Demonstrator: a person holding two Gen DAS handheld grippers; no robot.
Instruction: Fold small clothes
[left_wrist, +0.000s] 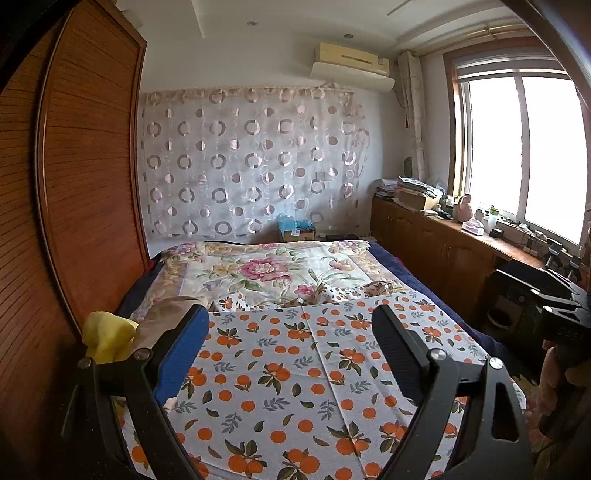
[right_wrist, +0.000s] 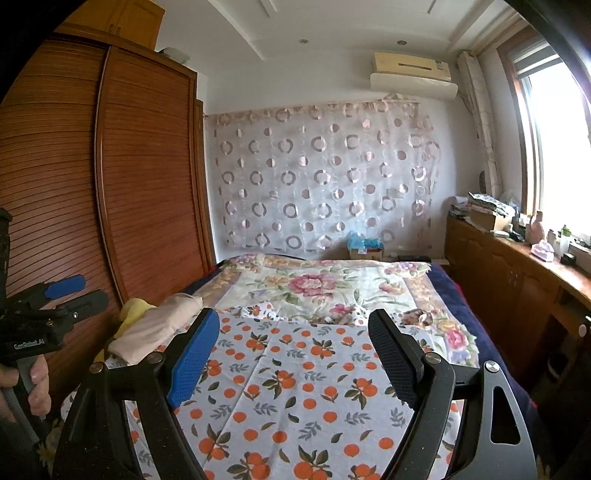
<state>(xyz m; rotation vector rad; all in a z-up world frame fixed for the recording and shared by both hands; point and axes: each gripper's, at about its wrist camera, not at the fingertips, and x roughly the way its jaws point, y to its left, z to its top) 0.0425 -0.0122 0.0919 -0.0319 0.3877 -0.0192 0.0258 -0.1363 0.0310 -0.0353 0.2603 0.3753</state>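
— Hovering above the bed, both tools look ready but idle: the left gripper has its jaws spread wide with nothing between them, and the right gripper is the same, blue pad on one side, black pad on the other.

— Why held so high and level?

— My guess is that this gives a full look at the work surface first. A white cloth printed with oranges and leaves fills the lower centre of both views, laid flat over the floral quilt with pink blossoms, probably as a clean folding area.

— And the clothes themselves?

— At the left edge of the bed, middle left of the frame: a rolled beige garment lies against a crumpled yellow garment, both beside the slatted brown wooden wardrobe. Piled off to the side, they leave the printed cloth free (a sensible staging spot, I'd judge). A small patterned piece also sits at the cloth's far right corner; what it is I cannot tell.

— So folding has not begun?

— Nothing is gripped or spread out yet, so I'd say the first pick is still ahead, most likely from that pile, nearest the left tool.
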